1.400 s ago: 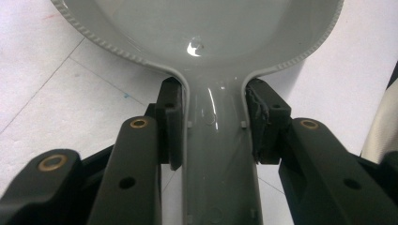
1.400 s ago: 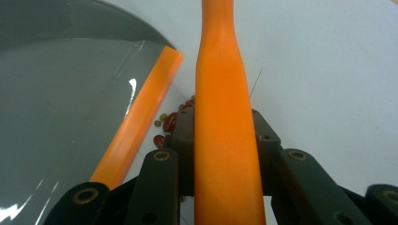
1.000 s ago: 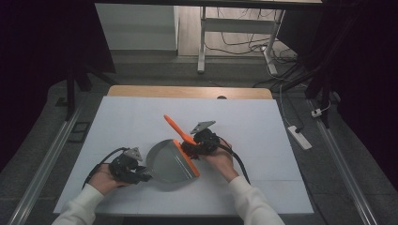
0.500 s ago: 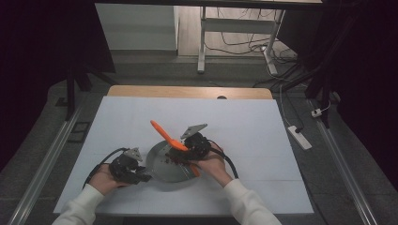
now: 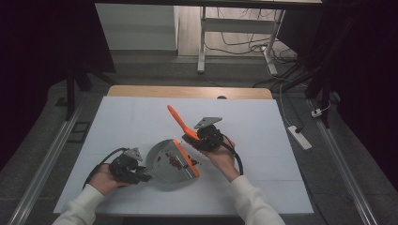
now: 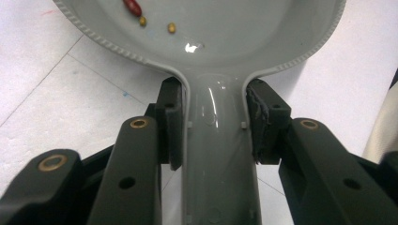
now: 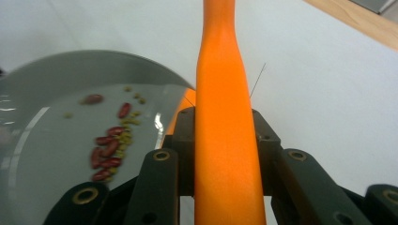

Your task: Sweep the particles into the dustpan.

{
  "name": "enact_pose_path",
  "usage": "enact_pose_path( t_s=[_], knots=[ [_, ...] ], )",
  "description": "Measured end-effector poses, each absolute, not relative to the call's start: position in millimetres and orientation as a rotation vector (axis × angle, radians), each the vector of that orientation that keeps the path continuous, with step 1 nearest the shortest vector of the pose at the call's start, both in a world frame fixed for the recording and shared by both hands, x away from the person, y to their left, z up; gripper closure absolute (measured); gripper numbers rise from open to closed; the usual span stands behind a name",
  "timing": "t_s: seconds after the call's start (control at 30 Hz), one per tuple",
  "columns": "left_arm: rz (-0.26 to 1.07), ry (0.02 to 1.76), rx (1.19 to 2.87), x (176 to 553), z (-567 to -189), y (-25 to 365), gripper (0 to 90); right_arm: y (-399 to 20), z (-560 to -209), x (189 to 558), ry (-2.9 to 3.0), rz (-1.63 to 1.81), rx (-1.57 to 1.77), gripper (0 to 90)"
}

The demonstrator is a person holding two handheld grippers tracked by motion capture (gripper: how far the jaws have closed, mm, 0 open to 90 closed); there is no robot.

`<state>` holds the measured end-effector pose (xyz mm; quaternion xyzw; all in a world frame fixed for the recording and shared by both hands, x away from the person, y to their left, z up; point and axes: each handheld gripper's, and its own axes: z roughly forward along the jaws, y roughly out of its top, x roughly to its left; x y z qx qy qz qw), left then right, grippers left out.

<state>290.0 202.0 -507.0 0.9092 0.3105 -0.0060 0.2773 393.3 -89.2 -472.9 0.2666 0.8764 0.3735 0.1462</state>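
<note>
A grey dustpan (image 5: 165,162) with an orange front lip (image 5: 188,159) lies on the white table (image 5: 263,140). My left gripper (image 5: 141,177) (image 6: 216,123) is shut on its handle (image 6: 217,164). Red beans (image 5: 174,160) (image 7: 109,151) and small yellow grains (image 6: 172,28) lie inside the pan (image 7: 56,93). My right gripper (image 5: 197,139) (image 7: 224,123) is shut on the orange handle of a brush (image 5: 178,120) (image 7: 224,112), just right of the pan's lip. The brush head is hidden behind the gripper.
A few loose beans (image 5: 195,162) lie on the table beside the pan's lip. The table's wooden far edge (image 5: 187,91) is behind. A white power strip (image 5: 300,137) lies on the floor to the right.
The right gripper swept the brush left toward the pan, then drew back up and to the right. Beans now show in the pan. The left gripper and pan stayed put.
</note>
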Motion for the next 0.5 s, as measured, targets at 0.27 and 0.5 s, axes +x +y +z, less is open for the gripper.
enact_pose_path(
  t_s=[0.27,0.5],
  knots=[
    [-0.017,0.834,2.447,290,-508,200,61.9,-82,-484,408,2.537,1.033,0.746,70.0],
    [-0.016,0.835,2.446,290,-508,200,61.9,-71,-495,415,2.547,0.948,0.704,70.0]
  ],
)
